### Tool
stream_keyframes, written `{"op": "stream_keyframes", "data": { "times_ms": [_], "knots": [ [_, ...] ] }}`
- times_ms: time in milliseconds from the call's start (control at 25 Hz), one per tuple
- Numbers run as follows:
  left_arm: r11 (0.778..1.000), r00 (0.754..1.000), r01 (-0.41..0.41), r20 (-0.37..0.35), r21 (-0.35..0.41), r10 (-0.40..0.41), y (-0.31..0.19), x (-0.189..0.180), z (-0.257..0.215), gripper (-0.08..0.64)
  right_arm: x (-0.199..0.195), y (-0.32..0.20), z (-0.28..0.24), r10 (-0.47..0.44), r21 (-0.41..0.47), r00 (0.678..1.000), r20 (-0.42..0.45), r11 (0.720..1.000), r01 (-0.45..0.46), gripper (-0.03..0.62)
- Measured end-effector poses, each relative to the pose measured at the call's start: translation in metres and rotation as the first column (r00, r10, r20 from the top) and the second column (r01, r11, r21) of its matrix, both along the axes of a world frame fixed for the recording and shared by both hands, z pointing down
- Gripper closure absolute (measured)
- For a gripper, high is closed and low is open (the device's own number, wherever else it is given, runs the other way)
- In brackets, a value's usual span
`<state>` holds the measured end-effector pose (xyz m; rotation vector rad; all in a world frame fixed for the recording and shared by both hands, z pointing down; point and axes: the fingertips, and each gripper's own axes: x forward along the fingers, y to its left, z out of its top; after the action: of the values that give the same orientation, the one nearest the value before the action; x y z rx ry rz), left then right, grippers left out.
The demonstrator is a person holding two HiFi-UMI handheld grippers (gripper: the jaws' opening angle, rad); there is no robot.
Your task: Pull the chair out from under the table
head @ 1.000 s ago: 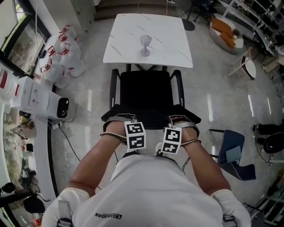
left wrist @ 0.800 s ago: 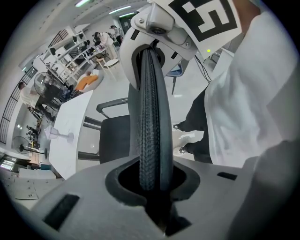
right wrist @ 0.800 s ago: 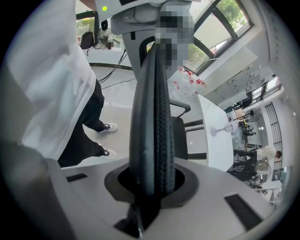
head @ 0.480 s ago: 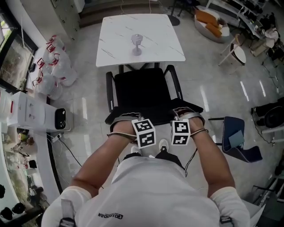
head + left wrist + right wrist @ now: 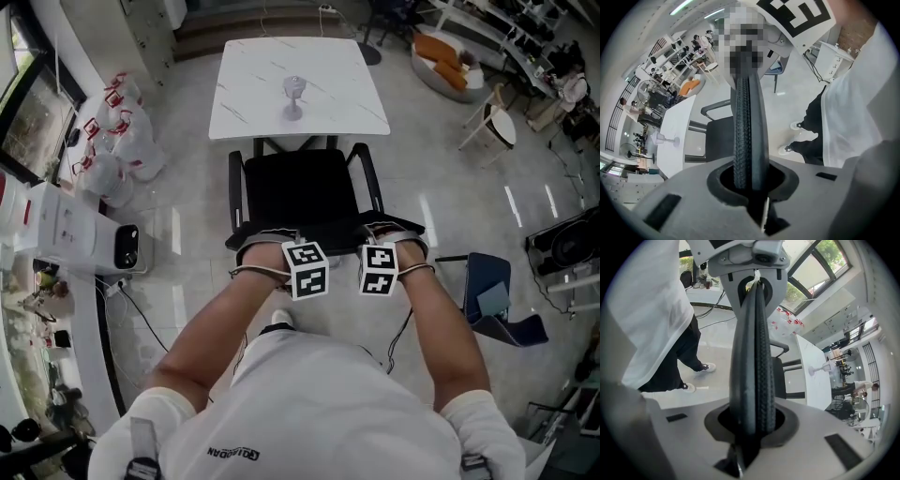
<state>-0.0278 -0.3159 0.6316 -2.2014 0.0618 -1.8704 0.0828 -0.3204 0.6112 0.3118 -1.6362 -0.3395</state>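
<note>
A black office chair [image 5: 300,192] stands at the near edge of a white marble-top table [image 5: 253,84], its seat out from under the top and its backrest [image 5: 323,230] toward me. A glass goblet [image 5: 294,97] stands on the table. My left gripper [image 5: 307,269] and right gripper [image 5: 378,269] hang side by side just behind the backrest's top, pointing steeply down; their jaws are hidden in the head view. In the left gripper view the left gripper [image 5: 749,117] is closing, its jaws nearly together with nothing between them. The right gripper [image 5: 754,357] is shut and empty.
White bags with red print [image 5: 117,141] and a white appliance [image 5: 84,230] line the left wall. A blue chair [image 5: 492,305] stands at the right, a seat with orange cushions [image 5: 450,56] at the back right. Cables run over the glossy floor by my feet [image 5: 794,125].
The head view has shifted a little. The chair and both hands keep their places relative to each other behind the backrest.
</note>
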Motion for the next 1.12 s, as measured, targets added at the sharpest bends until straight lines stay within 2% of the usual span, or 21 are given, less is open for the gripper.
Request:
{"op": "stream_keyframes", "data": {
  "times_ms": [200, 400, 560, 1120],
  "knots": [
    [1.000, 1.000, 0.007, 0.016, -0.022, -0.007, 0.000, -0.003, -0.004, 0.506, -0.003, 0.006, -0.004, 0.012, -0.048, 1.000, 0.003, 0.999, -0.012, 0.535],
    [0.999, 0.999, 0.026, 0.035, -0.031, -0.025, 0.010, -0.003, -0.005, 0.506, -0.002, 0.017, -0.004, 0.003, -0.050, 1.000, 0.011, 0.999, -0.002, 0.540],
    [0.998, 0.998, 0.045, 0.037, -0.053, -0.043, 0.027, -0.003, -0.006, 0.503, -0.003, 0.032, -0.007, -0.017, -0.055, 1.000, 0.015, 0.998, 0.018, 0.543],
    [0.995, 0.996, 0.079, 0.044, -0.052, -0.077, 0.108, -0.006, -0.005, 0.497, -0.004, 0.111, -0.006, -0.047, -0.047, 0.998, 0.028, 0.998, 0.049, 0.549]
  ]
}}
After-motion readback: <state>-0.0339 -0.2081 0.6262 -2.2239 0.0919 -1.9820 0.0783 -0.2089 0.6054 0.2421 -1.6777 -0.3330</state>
